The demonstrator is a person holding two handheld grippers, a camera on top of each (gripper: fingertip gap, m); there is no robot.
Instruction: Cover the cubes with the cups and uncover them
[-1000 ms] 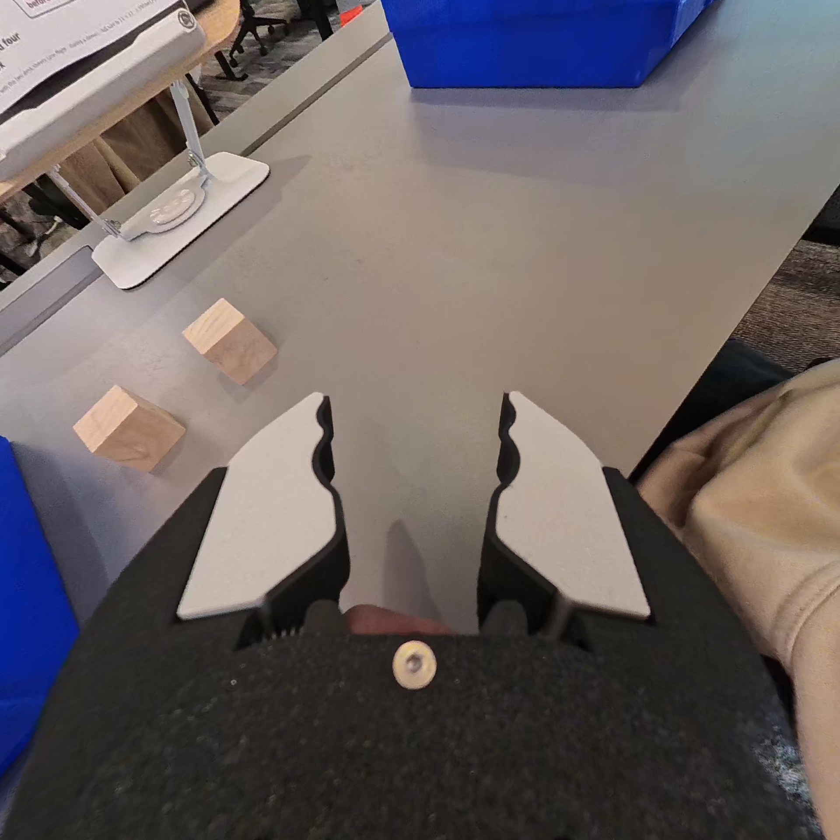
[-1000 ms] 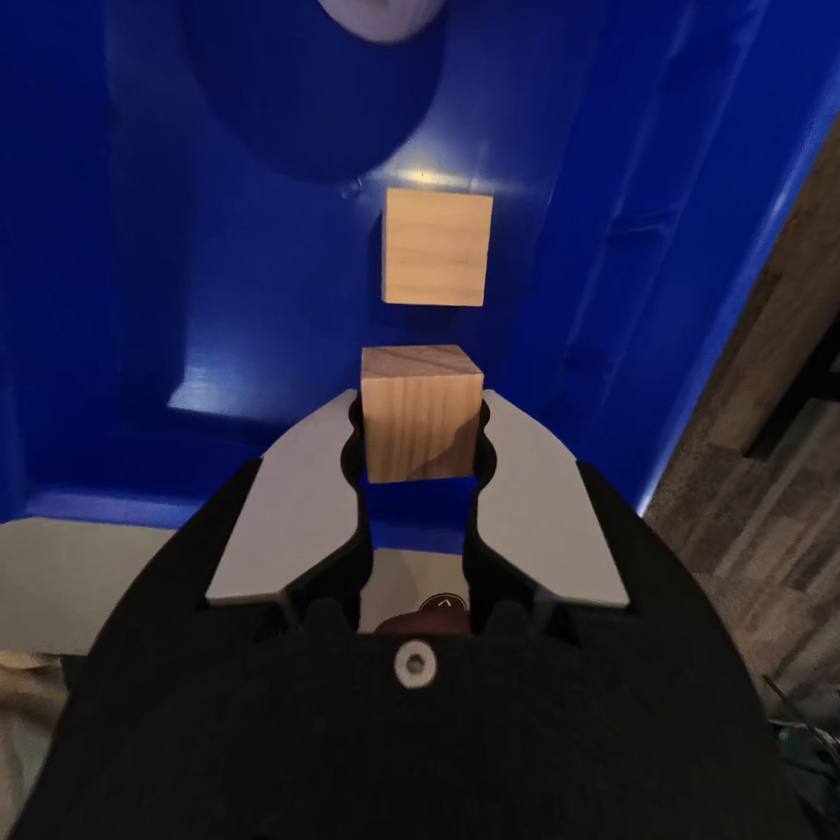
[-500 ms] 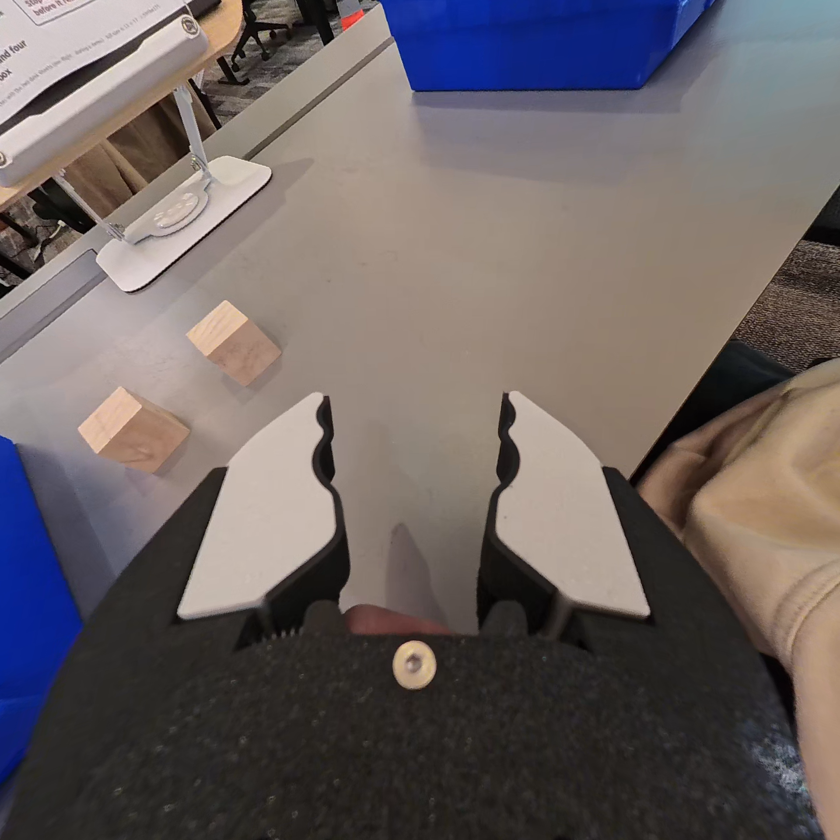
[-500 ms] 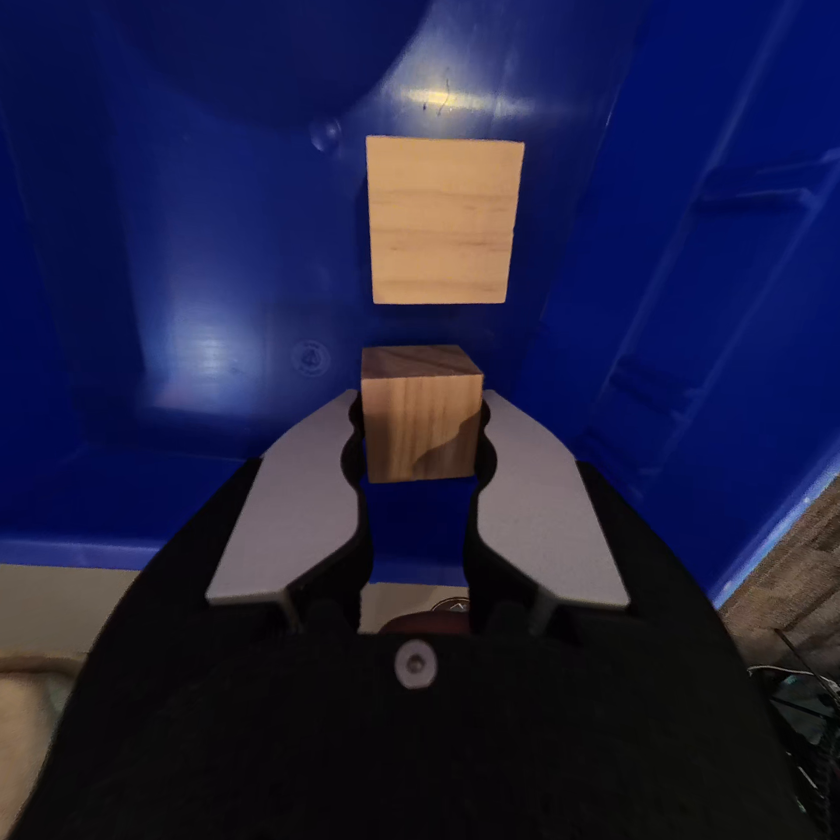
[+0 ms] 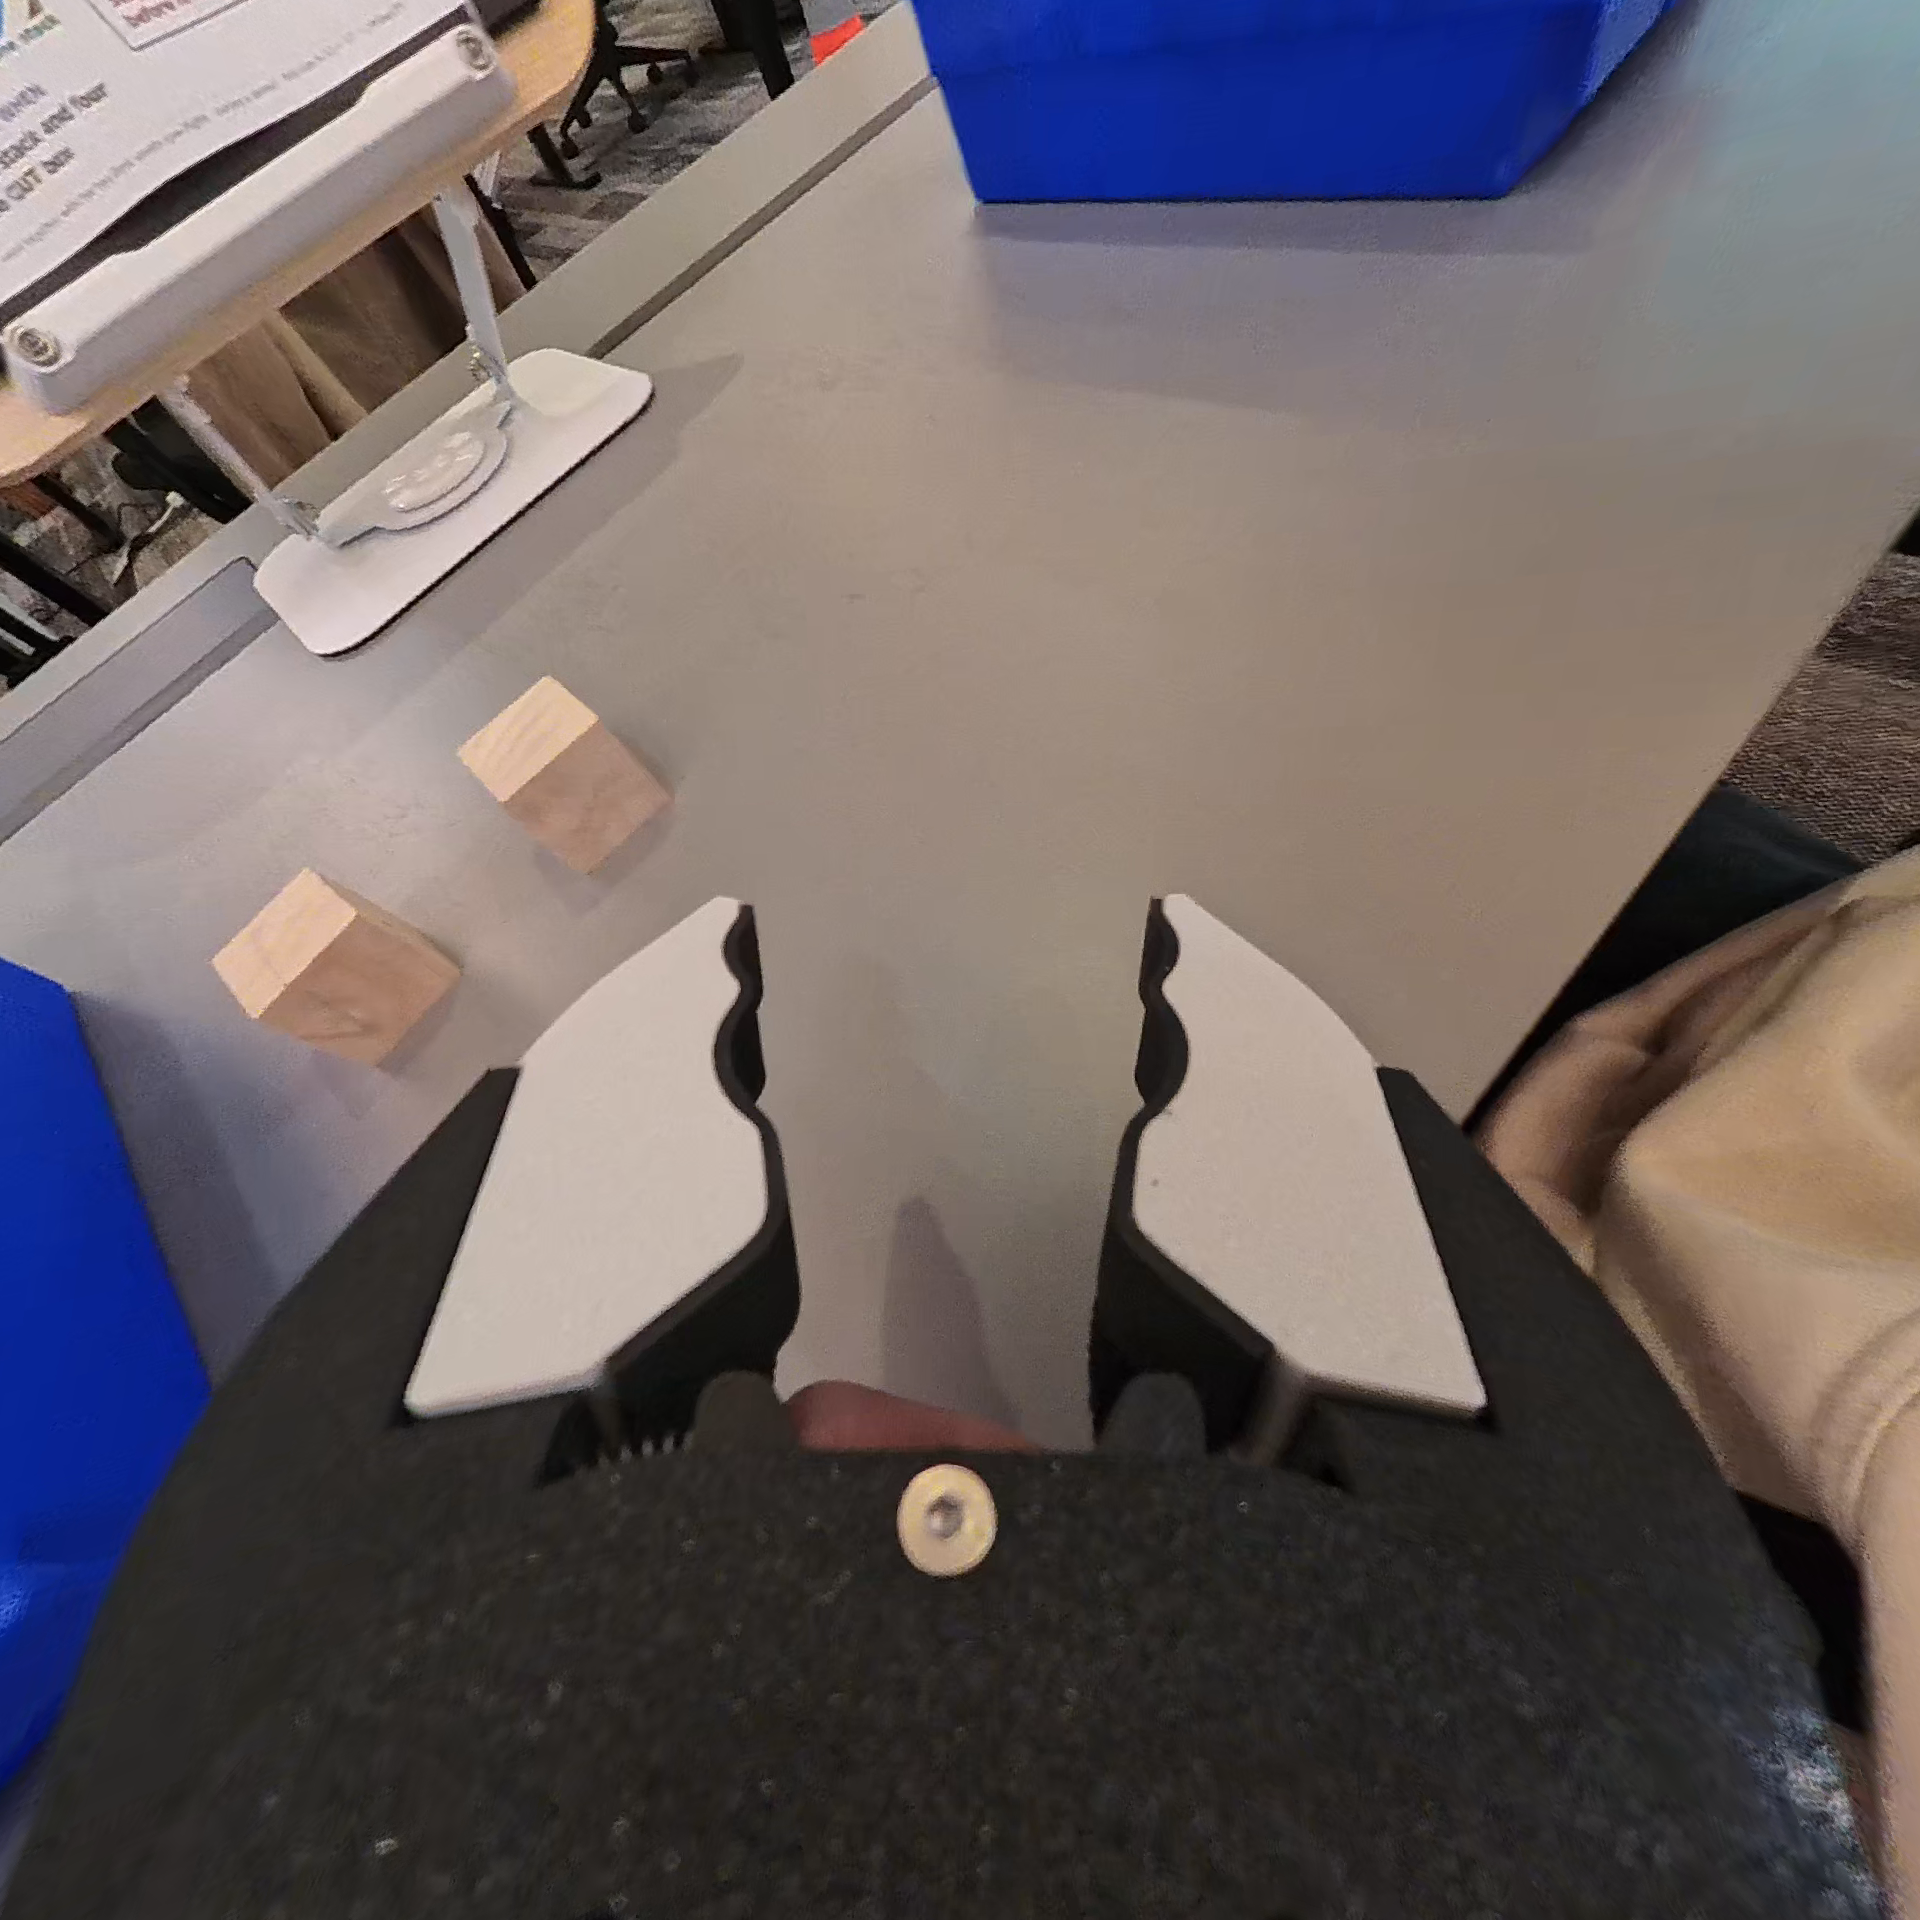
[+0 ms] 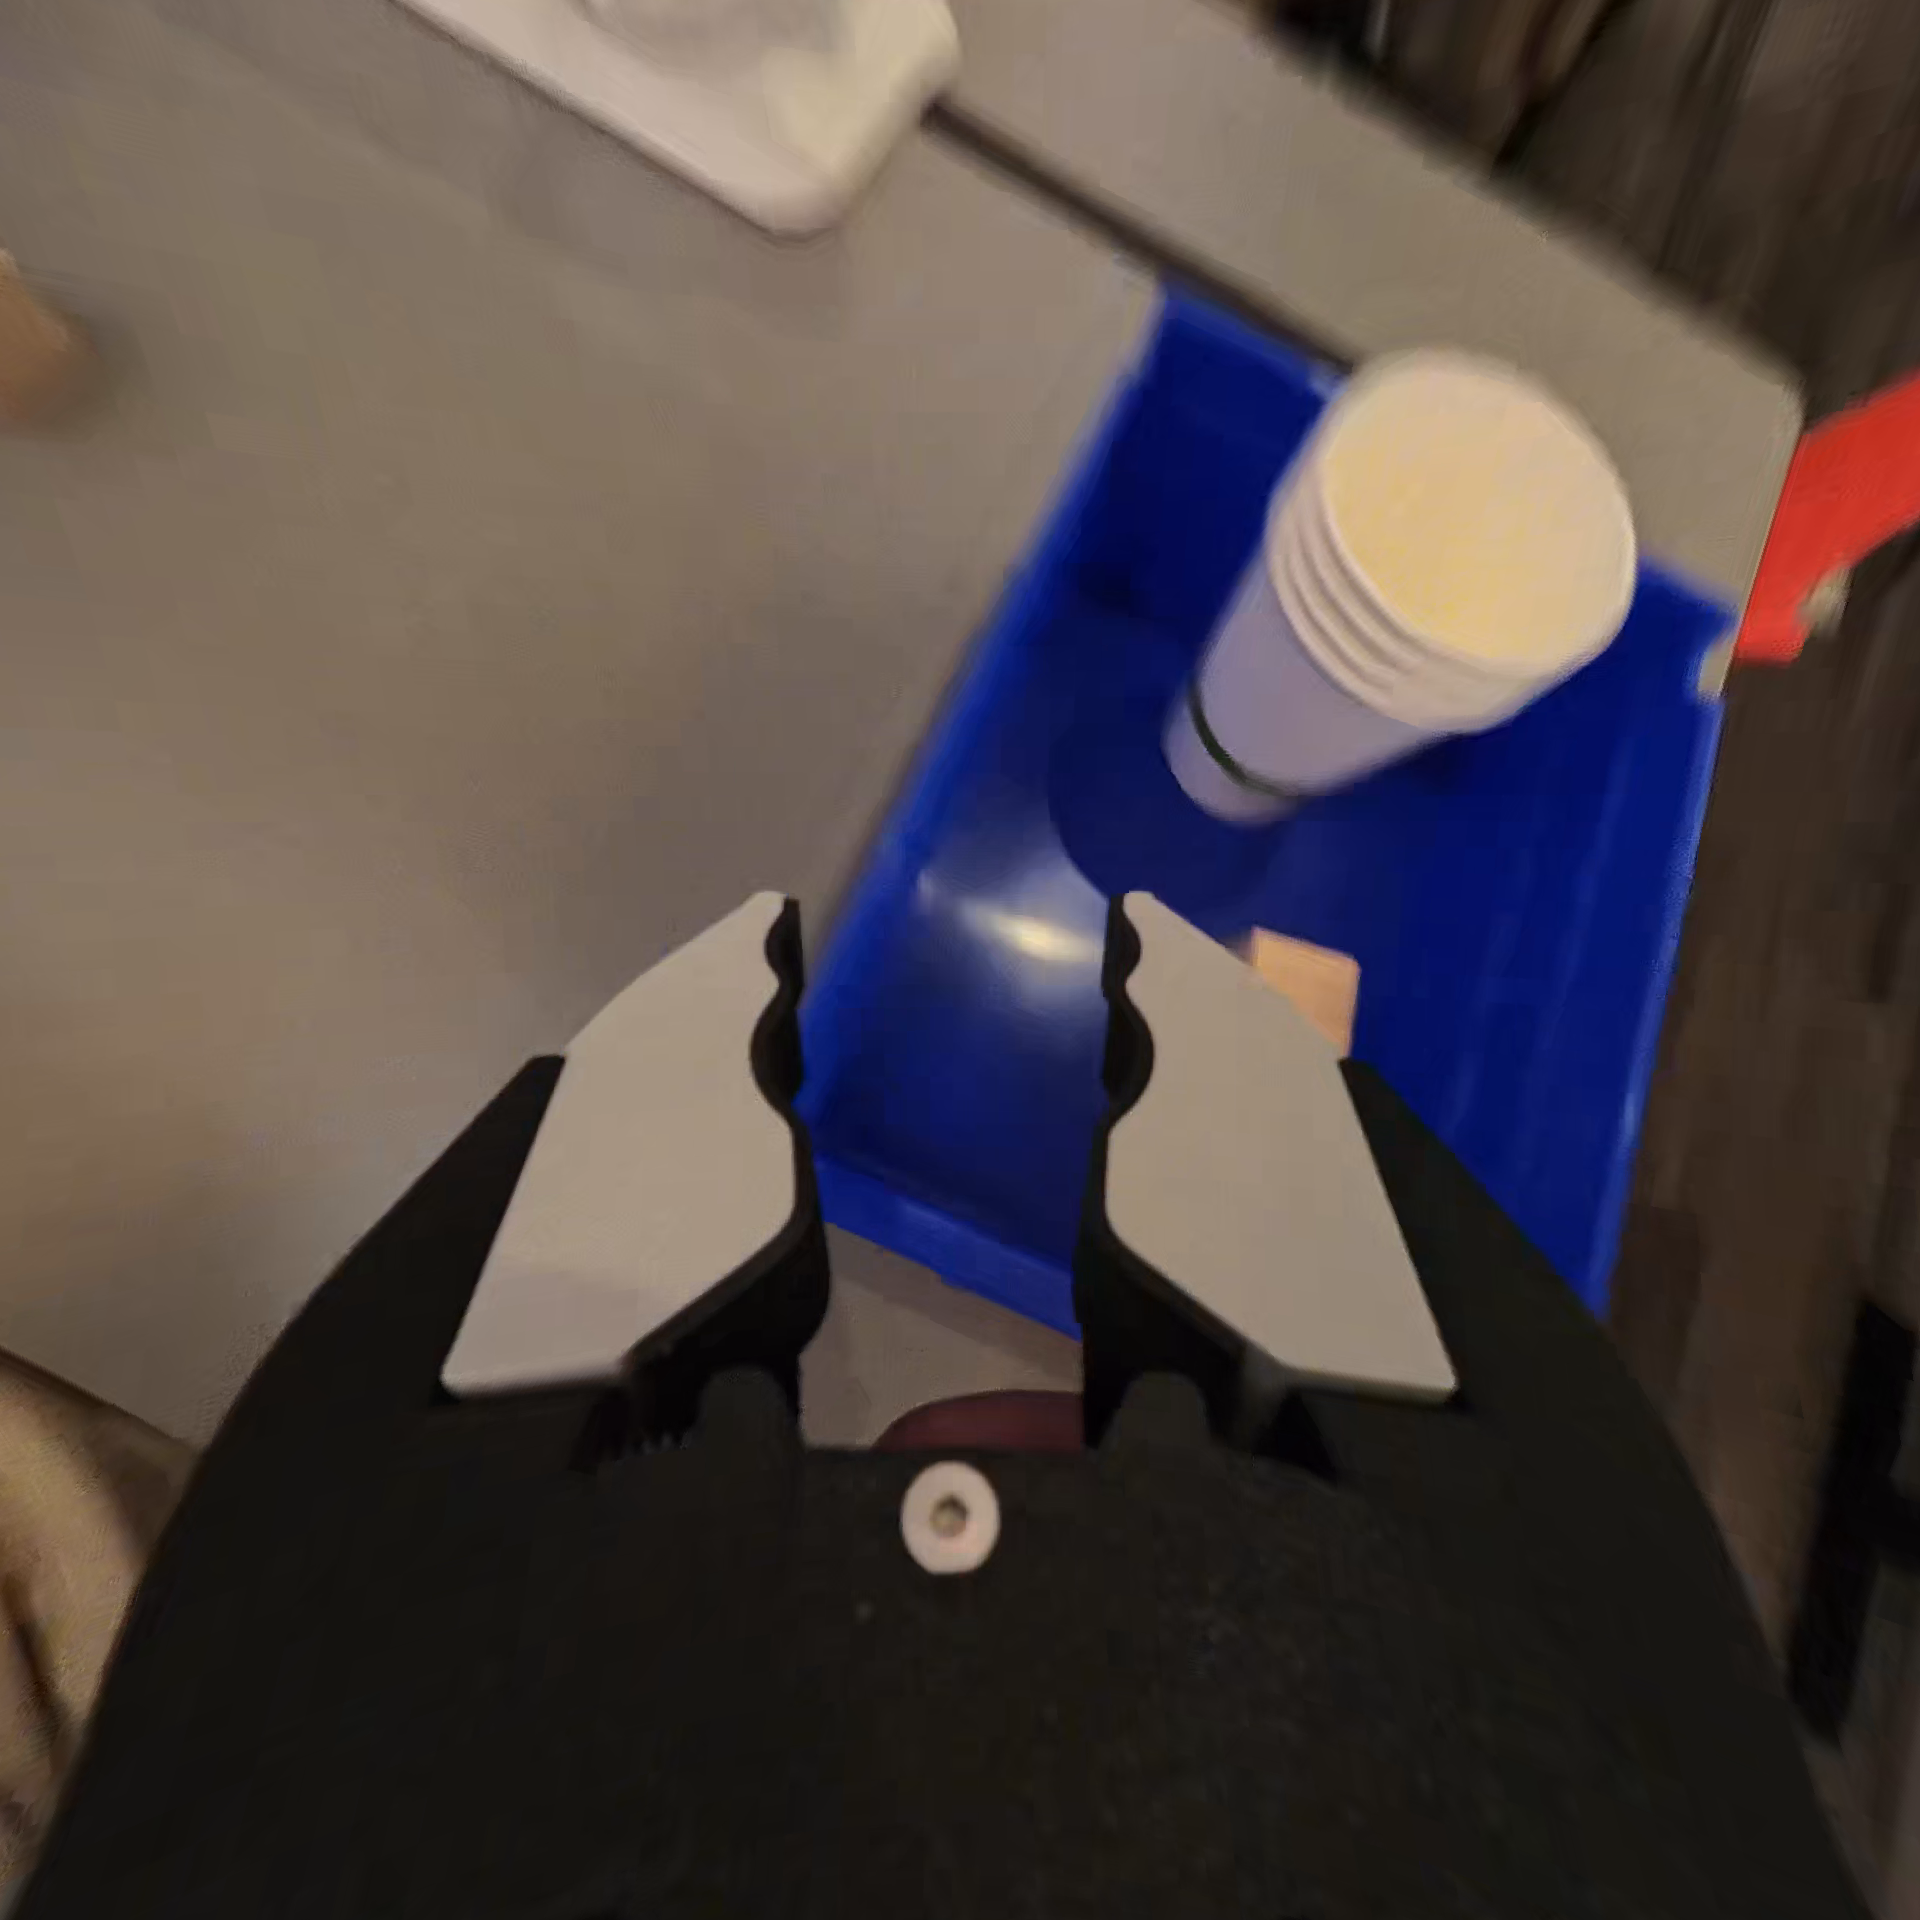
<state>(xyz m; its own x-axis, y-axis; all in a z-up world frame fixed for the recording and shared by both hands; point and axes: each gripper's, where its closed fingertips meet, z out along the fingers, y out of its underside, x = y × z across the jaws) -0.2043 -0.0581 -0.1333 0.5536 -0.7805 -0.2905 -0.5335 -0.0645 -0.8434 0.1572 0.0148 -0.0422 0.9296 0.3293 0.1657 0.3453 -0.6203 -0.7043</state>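
In the left wrist view, two pale wooden cubes, the farther cube (image 5: 566, 774) and the nearer cube (image 5: 332, 966), sit on the grey table (image 5: 1143, 520), left of my left gripper (image 5: 948, 914). That gripper is open and empty, hovering above the table. In the blurred right wrist view, my right gripper (image 6: 951, 909) is open and empty above the near rim of a blue bin (image 6: 935, 1236). A stack of white paper cups (image 6: 1434, 582) stands in the bin. One wooden cube (image 6: 1304, 982) lies on the bin floor, partly hidden behind the right finger (image 6: 1247, 1143).
A second blue bin (image 5: 1247, 104) stands at the table's far end and another bin's wall (image 5: 62, 1247) at the near left. A white stand base (image 5: 447, 499) holds a tilted board. A beige sleeve (image 5: 1714, 1195) is at right. A red object (image 6: 1839, 520) lies beyond the bin.
My right gripper has opened and let go of the cube it held, then pulled up and back out of the bin. The left gripper has barely moved.
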